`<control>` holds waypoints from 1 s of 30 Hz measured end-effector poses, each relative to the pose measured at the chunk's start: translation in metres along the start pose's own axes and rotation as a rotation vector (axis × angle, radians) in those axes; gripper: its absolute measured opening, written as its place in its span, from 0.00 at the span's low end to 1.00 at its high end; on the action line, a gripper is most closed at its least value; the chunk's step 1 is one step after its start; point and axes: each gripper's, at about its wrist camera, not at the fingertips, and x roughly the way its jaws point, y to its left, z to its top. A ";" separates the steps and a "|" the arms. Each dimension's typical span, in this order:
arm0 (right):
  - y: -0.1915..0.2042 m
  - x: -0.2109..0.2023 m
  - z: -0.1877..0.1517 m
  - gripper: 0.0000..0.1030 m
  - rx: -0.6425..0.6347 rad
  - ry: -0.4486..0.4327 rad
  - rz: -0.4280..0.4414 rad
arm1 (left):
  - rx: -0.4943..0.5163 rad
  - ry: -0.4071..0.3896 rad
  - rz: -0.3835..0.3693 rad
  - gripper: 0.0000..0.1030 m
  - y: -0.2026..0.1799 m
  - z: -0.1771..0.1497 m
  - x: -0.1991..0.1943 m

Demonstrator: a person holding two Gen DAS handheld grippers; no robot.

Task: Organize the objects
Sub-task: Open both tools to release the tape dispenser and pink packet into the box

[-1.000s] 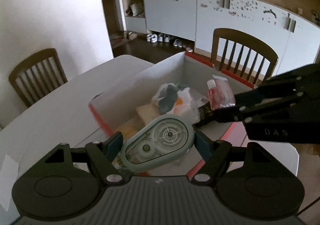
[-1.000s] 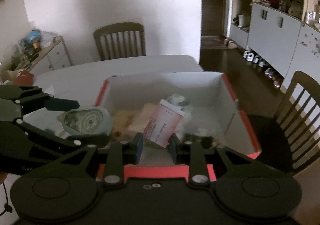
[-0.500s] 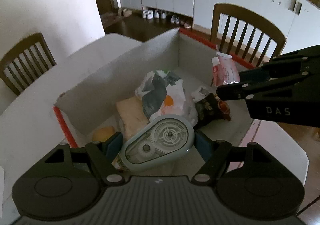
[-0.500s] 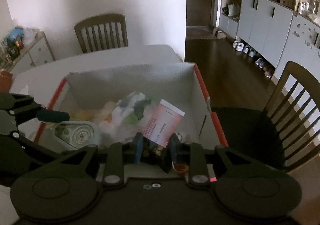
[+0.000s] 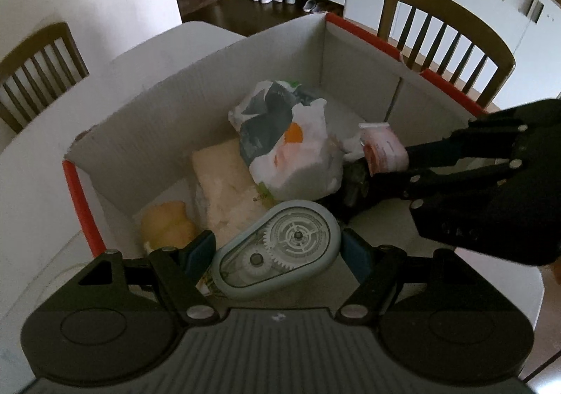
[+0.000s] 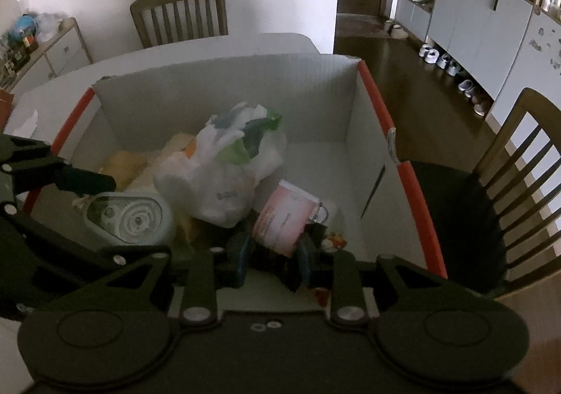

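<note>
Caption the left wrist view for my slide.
Left gripper holds a tape dispenser over the box.

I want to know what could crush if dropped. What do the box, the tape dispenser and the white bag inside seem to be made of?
Box: apparently corrugated cardboard, matte grey-white walls with fine ribbing, red rim.
Tape dispenser: hard plastic, smooth pale-green shell with a clear window showing gears.
White bag: thin plastic film, crinkled and translucent; contents unclear.

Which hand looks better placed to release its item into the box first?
Probably right. The right gripper holds the pink tube low over bare box floor. The left gripper holds the tape dispenser above the cream packet.
</note>
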 end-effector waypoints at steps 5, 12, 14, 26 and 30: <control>-0.002 0.006 0.001 0.28 -0.003 0.021 0.007 | -0.069 0.039 -0.040 0.76 0.010 0.001 0.007; -0.006 -0.001 -0.002 0.31 0.007 0.013 0.019 | -0.112 -0.012 -0.077 0.75 0.019 -0.006 -0.001; -0.007 -0.005 -0.002 0.33 0.016 0.004 0.021 | -0.118 -0.025 -0.088 0.75 0.019 -0.007 -0.004; -0.004 -0.048 -0.002 0.39 0.011 -0.079 0.046 | -0.155 -0.130 -0.109 0.75 0.023 -0.019 -0.033; 0.003 -0.063 -0.003 0.41 0.007 -0.109 0.050 | -0.153 -0.174 -0.110 0.75 0.023 -0.025 -0.051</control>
